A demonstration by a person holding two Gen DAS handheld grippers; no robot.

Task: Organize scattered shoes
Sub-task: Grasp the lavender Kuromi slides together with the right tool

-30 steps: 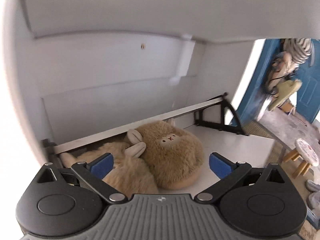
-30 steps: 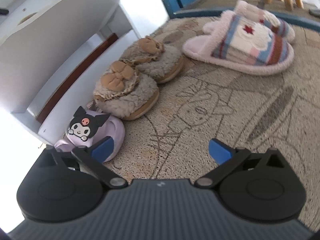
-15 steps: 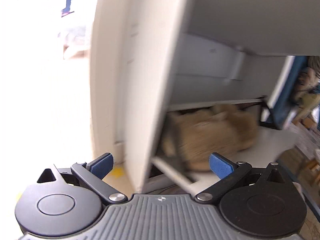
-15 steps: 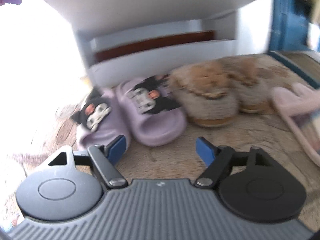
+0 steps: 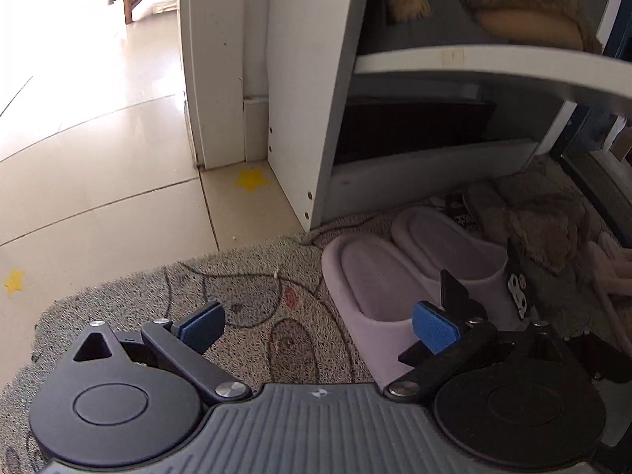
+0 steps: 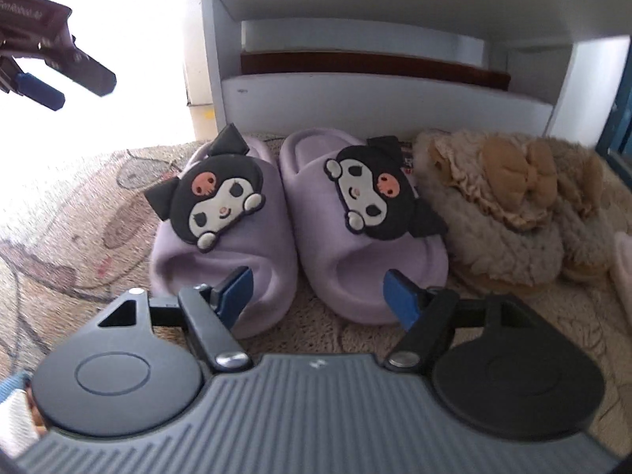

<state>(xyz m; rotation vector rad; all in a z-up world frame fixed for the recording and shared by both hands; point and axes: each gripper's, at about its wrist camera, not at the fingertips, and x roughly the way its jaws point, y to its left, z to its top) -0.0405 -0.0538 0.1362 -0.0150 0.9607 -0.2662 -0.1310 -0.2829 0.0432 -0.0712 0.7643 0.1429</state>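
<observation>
Two lilac slippers (image 6: 256, 233), smooth moulded foam with rounded open toes, sit side by side on the looped-pile rug (image 6: 79, 213) just in front of the white shoe cabinet (image 6: 387, 98); each strap carries a raised rubbery black-and-white cartoon face. Just beside them on the right: a pair of shaggy beige slippers (image 6: 501, 221) with tan fabric bows, far one mostly hidden behind the near one. Right tongs (image 6: 318, 294) have just been closing in but are still apart, blue pads over the toes of the lilac pair, pressing nothing I can see. Left tongs (image 5: 318, 326) spread wide and empty above the rug, heel side of the same pair; its pad (image 5: 434, 330) covers part of the near slipper. A furry tan slipper (image 5: 525, 8) on the upper shelf is cut off at frame top. Pink edge at far right too cropped to identify.
</observation>
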